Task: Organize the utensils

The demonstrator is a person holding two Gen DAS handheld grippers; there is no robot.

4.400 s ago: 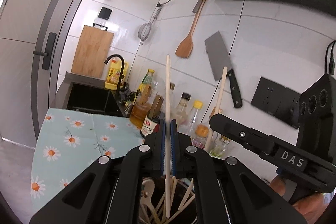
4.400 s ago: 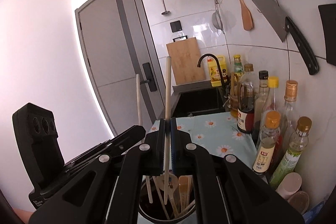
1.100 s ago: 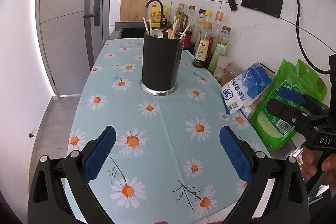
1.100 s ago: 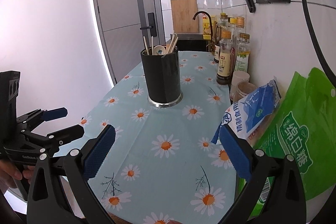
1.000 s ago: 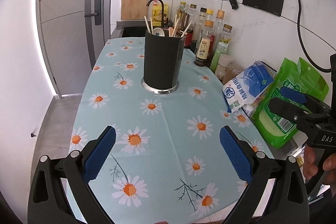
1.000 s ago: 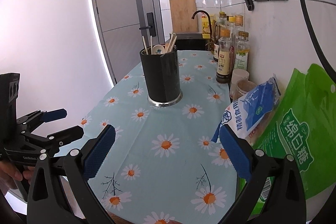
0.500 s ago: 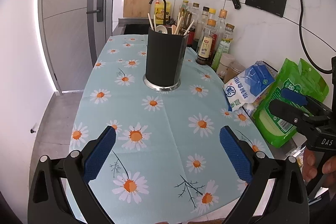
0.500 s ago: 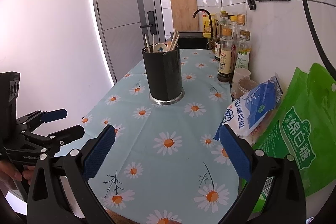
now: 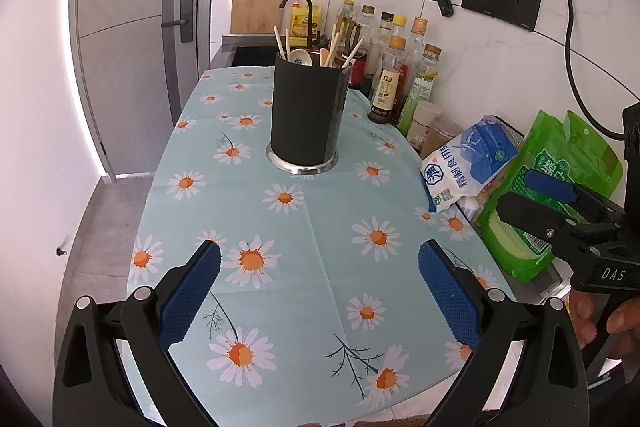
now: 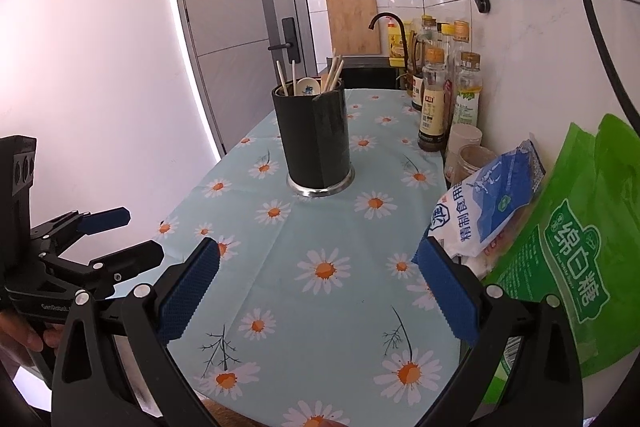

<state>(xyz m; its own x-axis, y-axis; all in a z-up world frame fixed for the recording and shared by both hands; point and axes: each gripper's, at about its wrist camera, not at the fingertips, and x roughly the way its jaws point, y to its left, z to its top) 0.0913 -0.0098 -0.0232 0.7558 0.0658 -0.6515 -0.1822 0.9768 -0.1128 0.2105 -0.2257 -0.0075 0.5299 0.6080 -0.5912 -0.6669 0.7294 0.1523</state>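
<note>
Fingers of both grippers spread wide, gripping nothing: left gripper [image 9: 319,279] and right gripper [image 10: 316,275] hover over the near end of the daisy tablecloth [image 9: 320,247]; ahead, the black utensil holder [image 9: 308,115] stands upright mid-table, chopsticks [image 9: 280,43] and a spoon [image 9: 300,57] poking upward; bottles [image 9: 390,79], a blue-white bag [image 9: 468,163] and a green bag [image 9: 548,187] line the wall side, well apart from it.

Both my wrist views are bright and sharp, lit evenly. A glowing white strip beside the door [image 9: 182,7], ahead-left of my grippers, blows out. Fisheye bending curves the walls; black vignette fills the corners. Shadows are soft.
</note>
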